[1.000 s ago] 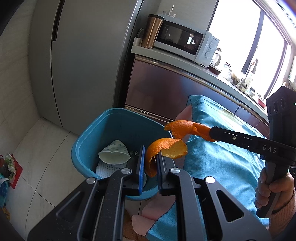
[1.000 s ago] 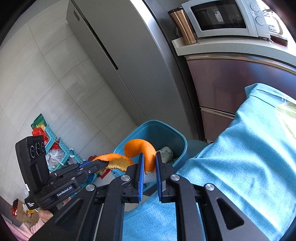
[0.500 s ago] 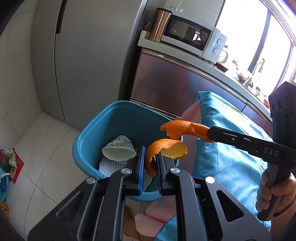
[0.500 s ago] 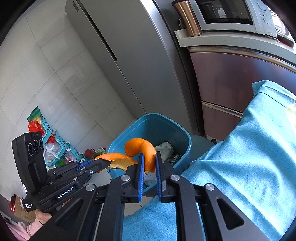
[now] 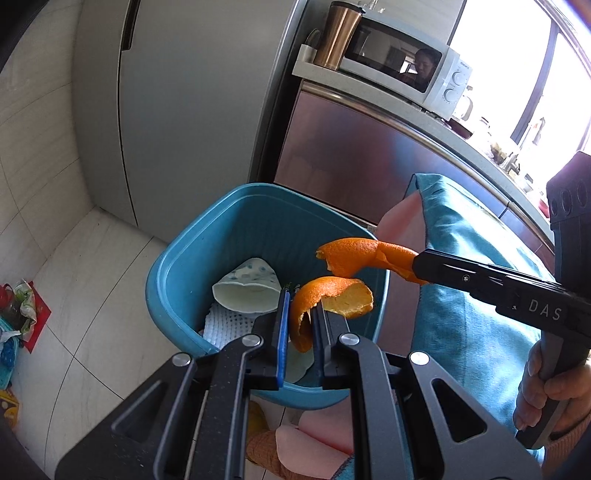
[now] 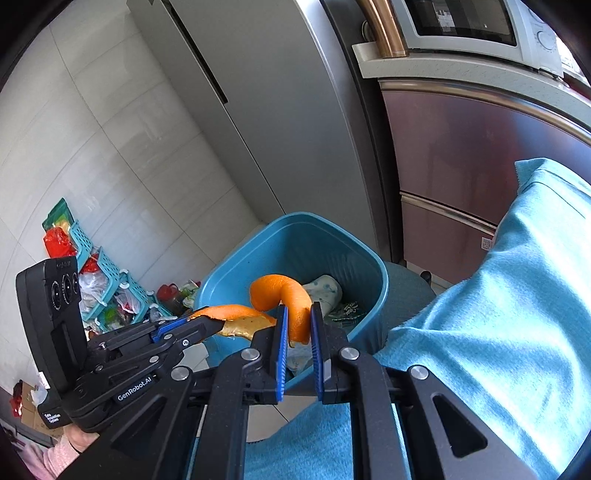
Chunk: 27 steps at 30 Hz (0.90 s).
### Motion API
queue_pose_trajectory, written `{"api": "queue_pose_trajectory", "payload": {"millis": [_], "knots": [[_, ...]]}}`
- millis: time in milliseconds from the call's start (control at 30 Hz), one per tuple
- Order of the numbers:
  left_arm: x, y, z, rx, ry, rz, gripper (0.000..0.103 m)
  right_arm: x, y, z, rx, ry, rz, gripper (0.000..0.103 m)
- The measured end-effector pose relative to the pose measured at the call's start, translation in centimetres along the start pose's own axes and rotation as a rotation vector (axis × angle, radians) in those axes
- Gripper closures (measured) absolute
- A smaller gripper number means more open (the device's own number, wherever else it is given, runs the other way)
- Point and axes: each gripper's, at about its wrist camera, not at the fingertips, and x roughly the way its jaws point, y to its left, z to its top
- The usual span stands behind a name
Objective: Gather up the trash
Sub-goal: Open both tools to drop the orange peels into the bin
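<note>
In the left wrist view my left gripper [image 5: 300, 308] is shut on a curled orange peel [image 5: 332, 295] held over the near rim of the blue bin [image 5: 173, 280]. My right gripper [image 5: 419, 264] reaches in from the right, shut on a second orange peel [image 5: 354, 254] above the bin's right side. In the right wrist view, the right gripper [image 6: 297, 315] pinches its arched peel [image 6: 277, 290] over the bin [image 6: 380, 284], and the left gripper [image 6: 216, 325] holds its peel [image 6: 240, 317] beside it. A crushed paper cup [image 5: 245, 290] and white mesh lie inside the bin.
A grey fridge [image 5: 184, 110] stands behind the bin. A counter carries a microwave [image 5: 399, 70] and a copper tumbler [image 5: 338, 33]. A teal cloth [image 6: 498, 332] covers the table at the right. A teal rack with bags [image 6: 96, 280] sits on the tiled floor. A hand [image 5: 546, 391] grips the right gripper's handle.
Both grippers have sunk and moved closer to the bin, each keeping its peel. The bin now looks larger and sits more directly under the two peels.
</note>
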Motion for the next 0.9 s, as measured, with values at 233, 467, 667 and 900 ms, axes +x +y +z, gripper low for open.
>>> {"api": "queue_pose_trajectory", "payload": {"millis": [233,467,667,900], "knots": [[1.6,-0.1,0.0,-0.006,0.021,0.01,0.091,1.4,0.2,0.0,0.001,0.04,-0.004,0.091],[3.0,0.0,-0.3,-0.021,0.046,0.016,0.076,1.9,0.4,0.0,0.014,0.045,0.01,0.089],[2.8,-0.2,-0.5,-0.018,0.037,0.008,0.064,1.1,0.0,-0.5,0.033,0.024,0.013,0.079],[-1.0,-1.0,-0.9,0.03,-0.071,-0.025,0.032,-3.1,-0.2,-1.6,0.014,-0.081,0.002,0.055]]}}
